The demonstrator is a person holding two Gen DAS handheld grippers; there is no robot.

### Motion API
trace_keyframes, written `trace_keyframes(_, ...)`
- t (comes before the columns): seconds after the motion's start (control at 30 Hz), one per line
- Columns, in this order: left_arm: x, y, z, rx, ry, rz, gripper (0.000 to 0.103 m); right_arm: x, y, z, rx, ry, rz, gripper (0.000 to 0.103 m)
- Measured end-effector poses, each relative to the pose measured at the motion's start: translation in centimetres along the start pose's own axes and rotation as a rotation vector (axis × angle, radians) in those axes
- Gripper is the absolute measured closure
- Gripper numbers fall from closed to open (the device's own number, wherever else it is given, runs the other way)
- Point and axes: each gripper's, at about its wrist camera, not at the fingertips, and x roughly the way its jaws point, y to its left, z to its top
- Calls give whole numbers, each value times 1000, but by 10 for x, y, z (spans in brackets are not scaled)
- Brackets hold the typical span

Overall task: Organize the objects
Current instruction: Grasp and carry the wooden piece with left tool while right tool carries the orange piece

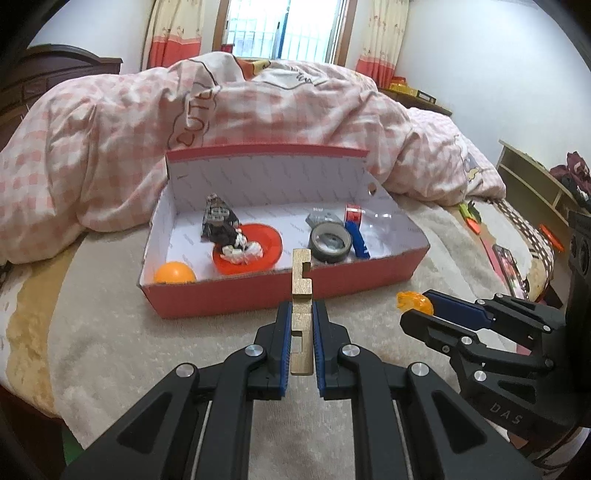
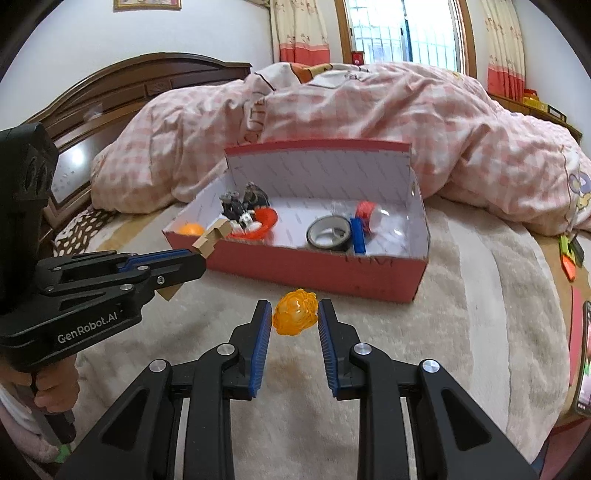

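Left tool (image 1: 301,317) clamps a notched wooden block (image 1: 301,295); right tool (image 2: 294,321) grips an orange wrapped candy (image 2: 294,313), both before the red box (image 2: 314,266).

red cardboard box (image 1: 229,299): 1 | orange ball (image 1: 174,273): 1 | orange dish (image 1: 258,236): 1 | tape roll (image 1: 330,243): 1 | notched wooden block (image 1: 301,295): 1 | crinkled orange piece (image 2: 295,312): 1 | grippers: left gripper (image 1: 301,325), right gripper (image 2: 294,317): 2

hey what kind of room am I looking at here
Most likely a bedroom: a bed with a rumpled pink checked duvet, a dark wooden headboard, and a curtained window behind it.
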Motion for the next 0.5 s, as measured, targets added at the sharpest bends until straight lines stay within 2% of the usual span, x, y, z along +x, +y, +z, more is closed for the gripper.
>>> trace_keyframes(0.5,4,2,28,9,-51,5,93,6,0,28,-5,-59,18,76)
